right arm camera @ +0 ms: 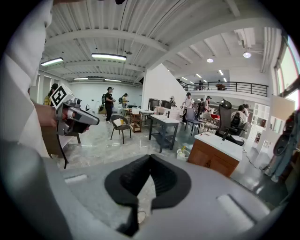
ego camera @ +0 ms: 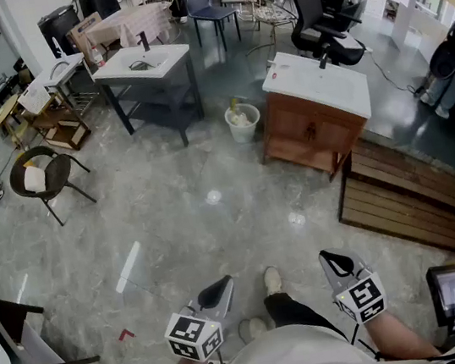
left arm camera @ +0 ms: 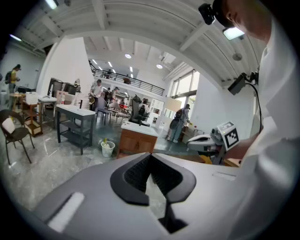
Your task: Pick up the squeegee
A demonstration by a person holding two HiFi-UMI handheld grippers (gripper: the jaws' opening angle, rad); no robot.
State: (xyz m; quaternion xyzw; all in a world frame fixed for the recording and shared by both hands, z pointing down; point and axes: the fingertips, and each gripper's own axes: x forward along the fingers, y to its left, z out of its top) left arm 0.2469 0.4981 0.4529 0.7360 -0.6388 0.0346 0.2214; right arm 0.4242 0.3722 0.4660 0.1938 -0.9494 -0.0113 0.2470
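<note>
Grey left gripper (ego camera: 225, 282) and right gripper (ego camera: 326, 256), jaws together, empty, over floor (ego camera: 173, 215).

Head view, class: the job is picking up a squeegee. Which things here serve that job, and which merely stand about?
Belong to the job:
- left gripper, shut and empty
- right gripper, shut and empty
- no squeegee can be made out

Just standing about:
- white bucket
- wooden cabinet
- sink table
- brown chair
- office chair

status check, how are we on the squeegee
Left tongs shut, empty. Right tongs shut, empty. Squeegee not in sight in any view. Ahead: white bucket beside wooden cabinet.
</note>
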